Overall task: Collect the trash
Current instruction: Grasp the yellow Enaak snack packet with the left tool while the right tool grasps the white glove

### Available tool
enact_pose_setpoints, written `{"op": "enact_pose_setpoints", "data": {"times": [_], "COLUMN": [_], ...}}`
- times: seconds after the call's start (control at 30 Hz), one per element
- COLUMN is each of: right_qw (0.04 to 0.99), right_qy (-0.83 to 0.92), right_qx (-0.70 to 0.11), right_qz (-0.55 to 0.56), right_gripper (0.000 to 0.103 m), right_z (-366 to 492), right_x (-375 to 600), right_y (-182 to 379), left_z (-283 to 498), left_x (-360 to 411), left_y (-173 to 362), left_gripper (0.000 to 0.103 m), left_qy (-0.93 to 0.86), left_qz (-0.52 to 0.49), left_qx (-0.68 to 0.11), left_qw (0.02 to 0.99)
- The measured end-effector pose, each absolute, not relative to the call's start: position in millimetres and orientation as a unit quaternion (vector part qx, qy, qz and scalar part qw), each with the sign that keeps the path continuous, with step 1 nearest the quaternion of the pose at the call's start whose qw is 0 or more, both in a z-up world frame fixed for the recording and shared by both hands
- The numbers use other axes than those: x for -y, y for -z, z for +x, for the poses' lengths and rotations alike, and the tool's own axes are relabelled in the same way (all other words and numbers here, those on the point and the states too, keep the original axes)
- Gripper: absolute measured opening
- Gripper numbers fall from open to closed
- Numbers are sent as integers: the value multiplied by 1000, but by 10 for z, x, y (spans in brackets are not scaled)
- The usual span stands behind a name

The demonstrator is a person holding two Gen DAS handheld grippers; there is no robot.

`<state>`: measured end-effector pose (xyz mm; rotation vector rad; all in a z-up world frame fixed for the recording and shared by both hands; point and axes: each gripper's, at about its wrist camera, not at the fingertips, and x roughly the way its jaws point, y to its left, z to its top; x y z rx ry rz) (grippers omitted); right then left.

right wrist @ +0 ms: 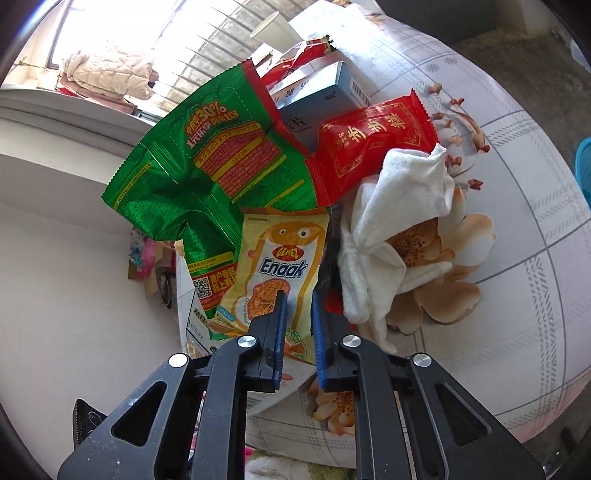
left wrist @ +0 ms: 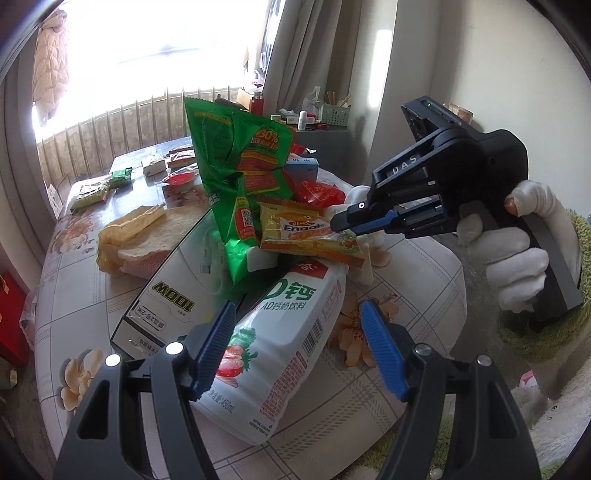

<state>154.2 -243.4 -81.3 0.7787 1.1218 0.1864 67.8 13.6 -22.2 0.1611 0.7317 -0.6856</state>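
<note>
A heap of trash lies on the floral tablecloth (left wrist: 413, 295). My right gripper (right wrist: 297, 295), held by a white-gloved hand (left wrist: 517, 266), is shut on the lower part of a yellow Enaak snack packet (right wrist: 280, 251); the left wrist view shows the right gripper (left wrist: 341, 223) pinching the packet (left wrist: 295, 229) at its right edge. A crumpled green snack bag (left wrist: 229, 155) leans behind the packet. My left gripper (left wrist: 295, 321) is open, its blue pads (left wrist: 214, 347) either side of a white milk drink bottle (left wrist: 280, 362) lying on its side, not pressing it.
A white 100W box (left wrist: 173, 288) lies left of the bottle. A red packet (right wrist: 369, 147), a blue box (right wrist: 314, 96), a crumpled white tissue (right wrist: 399, 221) and a paper cup (right wrist: 275, 29) sit behind the heap. Smaller wrappers (left wrist: 122, 177) lie at the far end by the window.
</note>
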Motion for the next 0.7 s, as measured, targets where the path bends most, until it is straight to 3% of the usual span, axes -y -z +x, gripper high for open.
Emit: {"op": "enact_pose_setpoints", "data": {"times": [0.3, 0.7], "right_qw": [784, 762], "right_qy": [-110, -187], "right_qx": [-494, -508], "right_qz": [359, 355], "right_gripper": [0, 0], "right_z": [1542, 1371], "right_x": [2353, 2151], "right_y": [643, 753], "left_z": [704, 964], "left_x": [-189, -523], "left_y": [238, 103], "left_gripper": [69, 69], "left_qy": [329, 373], "left_qz": [57, -91], "left_qx": [-352, -359], "left_qw": [875, 851]}}
